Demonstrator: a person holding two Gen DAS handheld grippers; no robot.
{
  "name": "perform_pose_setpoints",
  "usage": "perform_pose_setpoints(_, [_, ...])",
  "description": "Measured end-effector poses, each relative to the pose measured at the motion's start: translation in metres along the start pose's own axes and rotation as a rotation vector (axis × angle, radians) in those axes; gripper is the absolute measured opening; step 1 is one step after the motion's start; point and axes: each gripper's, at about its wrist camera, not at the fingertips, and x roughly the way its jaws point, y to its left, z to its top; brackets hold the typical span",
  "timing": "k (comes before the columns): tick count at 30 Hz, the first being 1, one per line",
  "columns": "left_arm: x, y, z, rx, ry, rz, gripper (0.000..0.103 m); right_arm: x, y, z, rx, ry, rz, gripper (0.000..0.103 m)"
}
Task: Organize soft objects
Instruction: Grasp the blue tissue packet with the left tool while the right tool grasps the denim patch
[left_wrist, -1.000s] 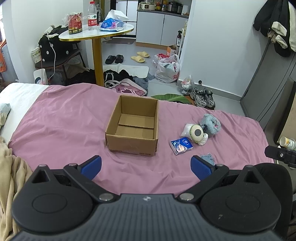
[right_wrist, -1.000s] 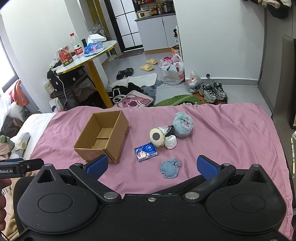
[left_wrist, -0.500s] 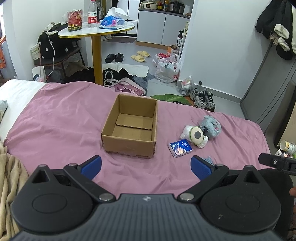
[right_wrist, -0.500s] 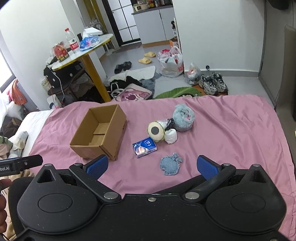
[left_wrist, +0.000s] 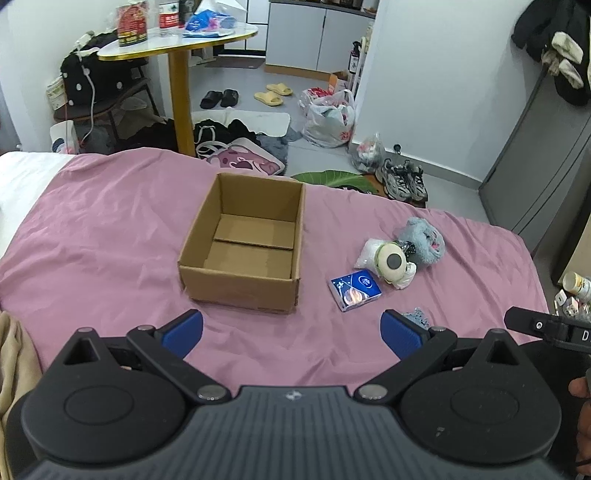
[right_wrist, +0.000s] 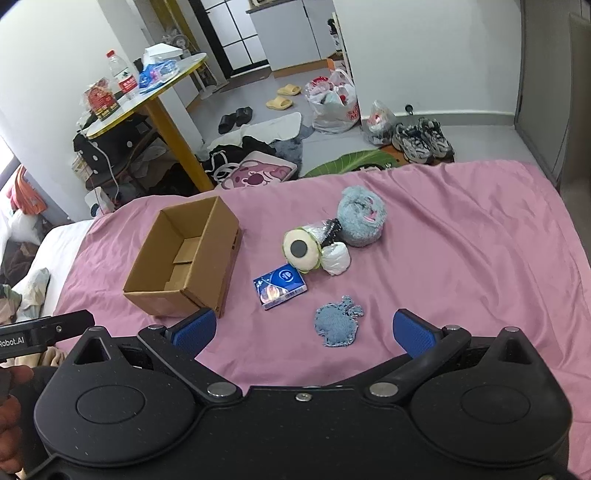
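An empty cardboard box (left_wrist: 243, 251) (right_wrist: 184, 266) sits on the pink bedsheet (left_wrist: 92, 229). To its right lie a blue tissue pack (left_wrist: 355, 290) (right_wrist: 280, 286), a cream round plush (left_wrist: 393, 263) (right_wrist: 301, 250), a white bundle (right_wrist: 335, 259), a fluffy blue plush (left_wrist: 424, 242) (right_wrist: 361, 216) and a flat blue knitted patch (right_wrist: 338, 320). My left gripper (left_wrist: 291, 332) is open, just short of the box. My right gripper (right_wrist: 303, 330) is open, with the patch between its fingers' line, untouched.
Beyond the bed's far edge are a yellow-legged table (left_wrist: 181, 40) with bottles, slippers (left_wrist: 273, 94), bags (left_wrist: 328, 118), sneakers (left_wrist: 402, 179) and clothes on the floor. A white sheet (left_wrist: 26, 173) and beige blanket (left_wrist: 11, 354) lie left. A grey cabinet (left_wrist: 543, 158) stands right.
Both grippers have moved forward and tilted down toward the bed; the box and the soft items look closer and lower in both views. Nothing was grasped.
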Motion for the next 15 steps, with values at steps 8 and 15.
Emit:
perform_pose_setpoints(8, [0.027,-0.017,0.013,0.021,0.024,-0.019,0.101,0.021,-0.017,0.002,0.042,0.028,-0.014,0.103])
perform_pose_setpoints(15, [0.054,-0.03,0.017,0.027,0.058,-0.025,0.101,0.041,-0.022,0.005,0.052,0.057,-0.009,0.103])
